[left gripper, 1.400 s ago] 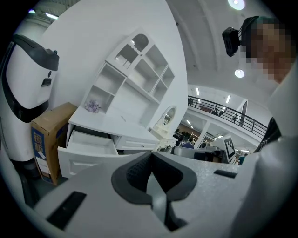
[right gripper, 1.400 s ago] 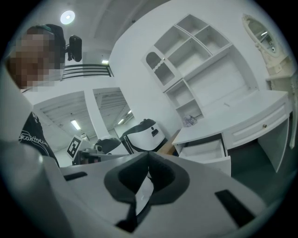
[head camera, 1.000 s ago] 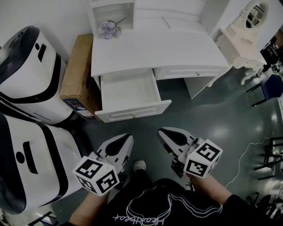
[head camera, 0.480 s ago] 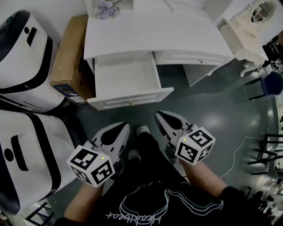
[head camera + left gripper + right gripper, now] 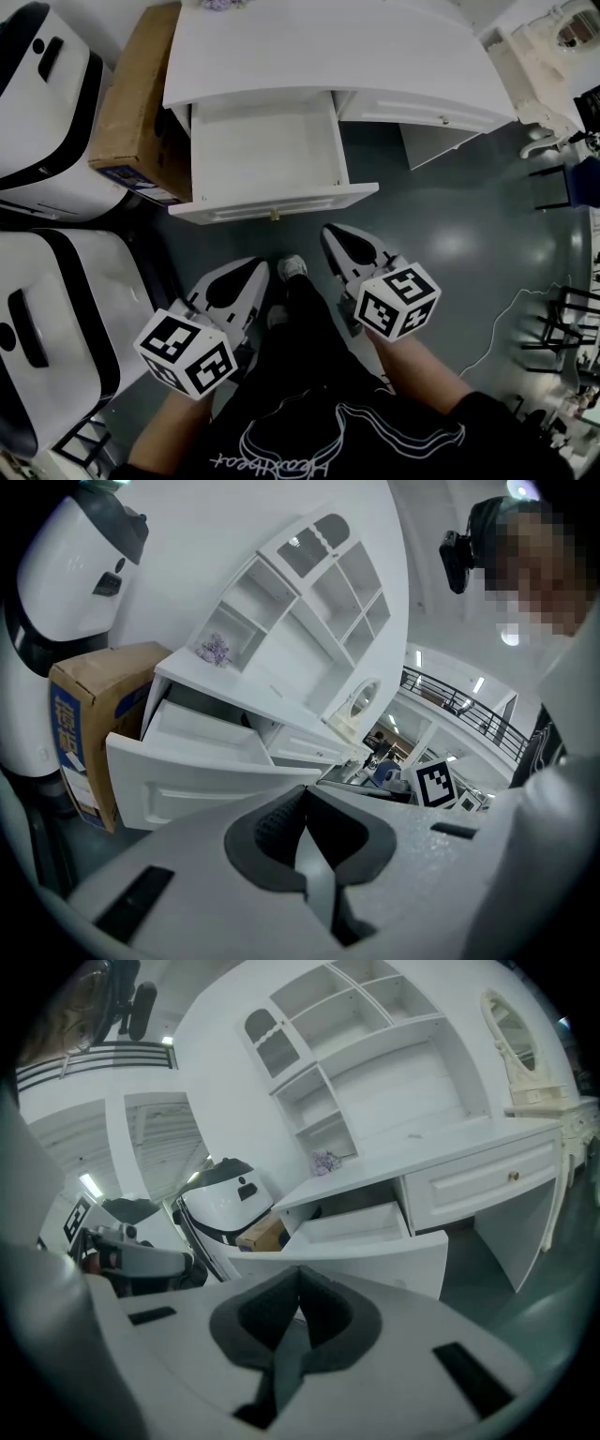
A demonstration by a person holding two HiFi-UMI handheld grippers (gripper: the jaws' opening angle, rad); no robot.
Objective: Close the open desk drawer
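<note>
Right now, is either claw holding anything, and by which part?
Nothing is held: the left claw and right claw are both shut and empty, short of the drawer.

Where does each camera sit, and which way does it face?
Head view: on the person's head, facing steeply down at the open drawer; left gripper, right gripper, forearms show.
Left gripper view: on that gripper, facing the drawer's front; shut jaws show.
Right gripper view: on that gripper, facing the desk; shut jaws show.
All share the drawer.
</note>
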